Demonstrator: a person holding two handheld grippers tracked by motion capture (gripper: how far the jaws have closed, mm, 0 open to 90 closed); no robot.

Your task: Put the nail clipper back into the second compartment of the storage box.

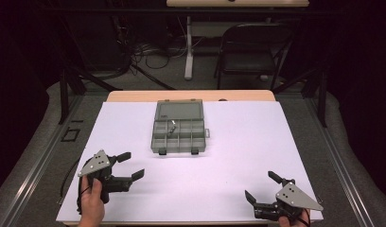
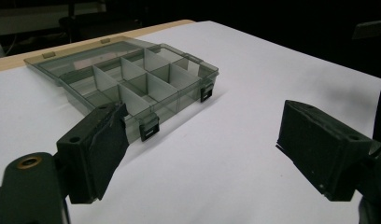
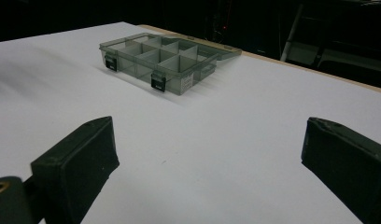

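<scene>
From my seat, each tool is matte black: the left gripper [image 1: 131,165] and right gripper [image 1: 261,186] both carry a grey three-cornered plate [image 1: 95,163] on top, dotted with small dark screw holes. A thin black cable trails behind each body. The blocky jaws are faced with dark pads, a brass-ringed hole [image 2: 29,162] sits beside the left gripper's jaw base.

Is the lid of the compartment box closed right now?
No, the compartment box lies open on the table, its lid folded back flat behind the dividers.
</scene>
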